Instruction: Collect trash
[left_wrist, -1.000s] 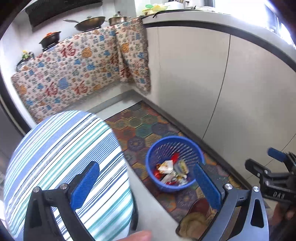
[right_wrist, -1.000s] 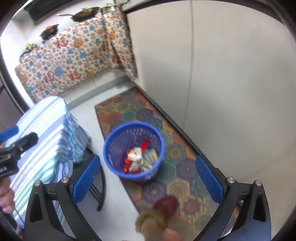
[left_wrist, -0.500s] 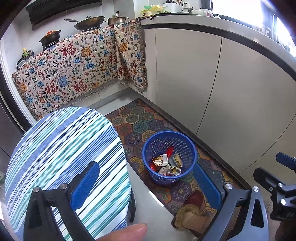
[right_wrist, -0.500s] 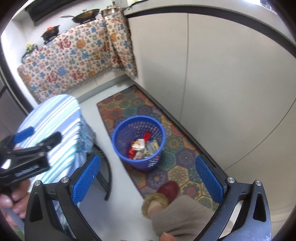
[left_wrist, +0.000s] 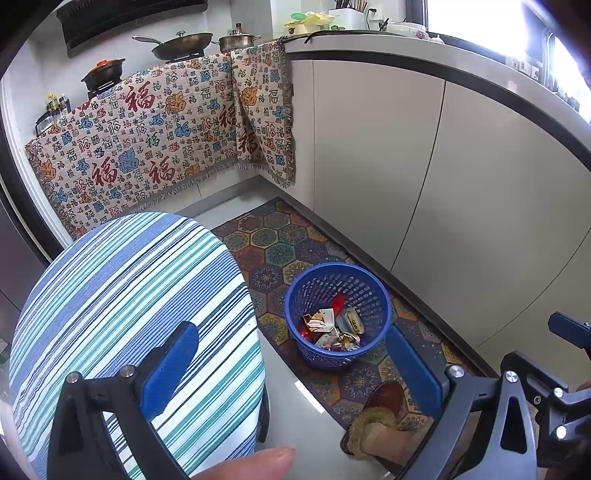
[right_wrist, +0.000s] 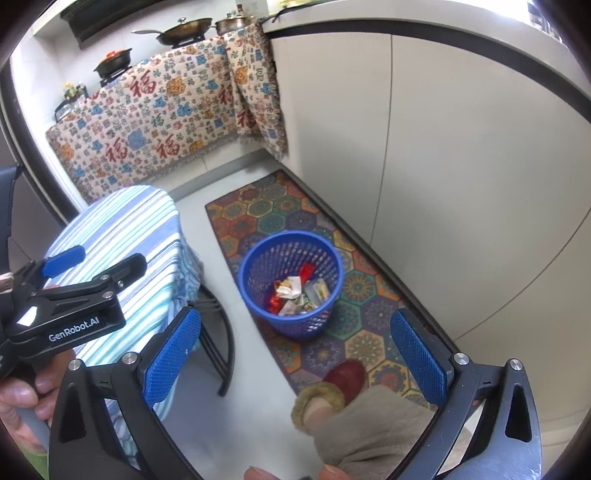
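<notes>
Right wrist view: the blue basket (right_wrist: 291, 282), holding wrappers (right_wrist: 299, 291), is seen at 12 o'clock on the patterned rug (right_wrist: 295, 221), near the cabinet base. Bare floor lies at 9 o'clock beside the striped table (right_wrist: 122, 236). Right gripper (right_wrist: 295, 354) and left gripper (left_wrist: 291, 365) are spread wide, nothing held.

Blue mesh basket (left_wrist: 337, 314) upright on patterned rug, holding crumpled wrappers (left_wrist: 332, 328).

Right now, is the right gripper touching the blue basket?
Apart. The right wrist view shows the right gripper open and empty, held high above the blue basket, which stands on the rug.
</notes>
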